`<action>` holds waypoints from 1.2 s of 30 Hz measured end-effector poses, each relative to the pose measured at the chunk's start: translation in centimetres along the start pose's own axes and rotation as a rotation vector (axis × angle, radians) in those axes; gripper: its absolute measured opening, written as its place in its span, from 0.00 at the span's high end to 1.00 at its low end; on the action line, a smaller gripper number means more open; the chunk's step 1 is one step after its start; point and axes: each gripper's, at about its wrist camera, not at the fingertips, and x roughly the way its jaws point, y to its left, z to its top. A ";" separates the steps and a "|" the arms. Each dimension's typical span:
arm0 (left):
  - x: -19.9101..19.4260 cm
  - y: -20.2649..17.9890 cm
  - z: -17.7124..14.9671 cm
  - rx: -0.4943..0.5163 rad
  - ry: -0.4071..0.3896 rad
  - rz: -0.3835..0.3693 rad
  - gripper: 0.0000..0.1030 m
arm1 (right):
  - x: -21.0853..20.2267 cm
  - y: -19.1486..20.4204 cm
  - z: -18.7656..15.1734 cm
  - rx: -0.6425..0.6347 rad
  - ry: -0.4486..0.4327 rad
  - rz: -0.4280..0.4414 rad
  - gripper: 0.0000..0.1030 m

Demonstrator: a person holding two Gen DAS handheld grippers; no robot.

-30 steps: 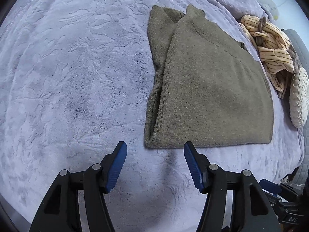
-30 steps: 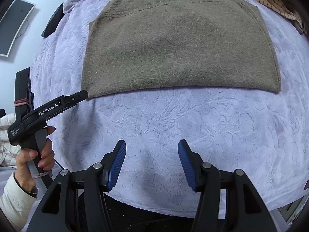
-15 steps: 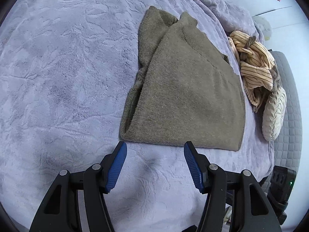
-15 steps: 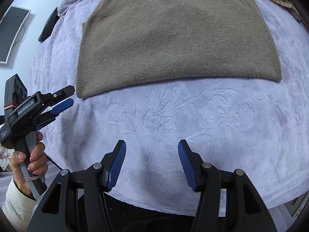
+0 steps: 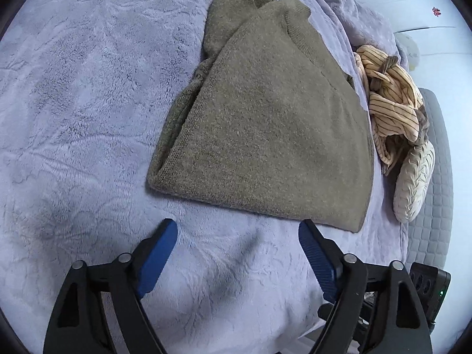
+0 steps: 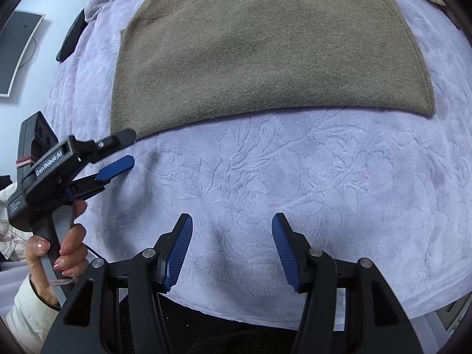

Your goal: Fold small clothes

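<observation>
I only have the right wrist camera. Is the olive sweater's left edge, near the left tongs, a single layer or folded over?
Observer: Folded. In the left wrist view the olive sweater shows a second layer under the top one along that edge.
Operator: Anything between the left tongs?
Observer: Nothing held. The left tongs are opening over bare lilac blanket, just short of the hem.
Operator: What lies beyond the sweater's far right corner?
Observer: A crumpled striped garment, with a cream knitted piece next to it.
</observation>
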 end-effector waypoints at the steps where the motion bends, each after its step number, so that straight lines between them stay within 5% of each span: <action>1: 0.1 -0.1 0.1 0.000 -0.006 0.003 0.16 | 0.1 -0.1 0.0 0.000 0.004 -0.001 0.42; 4: 0.4 0.0 0.3 -0.033 -0.011 -0.033 0.16 | 0.5 -0.5 -0.2 0.003 0.014 -0.001 0.42; 9: 0.7 -0.1 0.9 -0.120 -0.037 -0.194 0.16 | 0.9 -0.8 -0.5 0.002 0.030 0.002 0.42; 20: 3.0 1.0 1.7 -0.238 -0.062 -0.243 0.16 | 1.2 -1.2 -0.3 -0.021 0.048 0.000 0.42; 25: 0.3 -2.9 1.9 -0.101 -0.161 -0.295 0.16 | 1.1 -1.4 0.0 -0.020 0.038 0.002 0.42; 28: 0.5 -5.0 2.7 -0.004 -0.177 -0.247 0.16 | 0.3 -1.7 0.6 -0.020 0.001 -0.005 0.42; 32: 3.0 -3.5 3.5 -0.061 -0.135 -0.161 0.16 | -0.8 -2.3 2.7 -0.028 -0.050 -0.029 0.42; 36: 3.6 -2.4 2.9 -0.114 -0.142 -0.166 0.16 | -1.6 -2.4 5.3 -0.053 -0.096 -0.036 0.42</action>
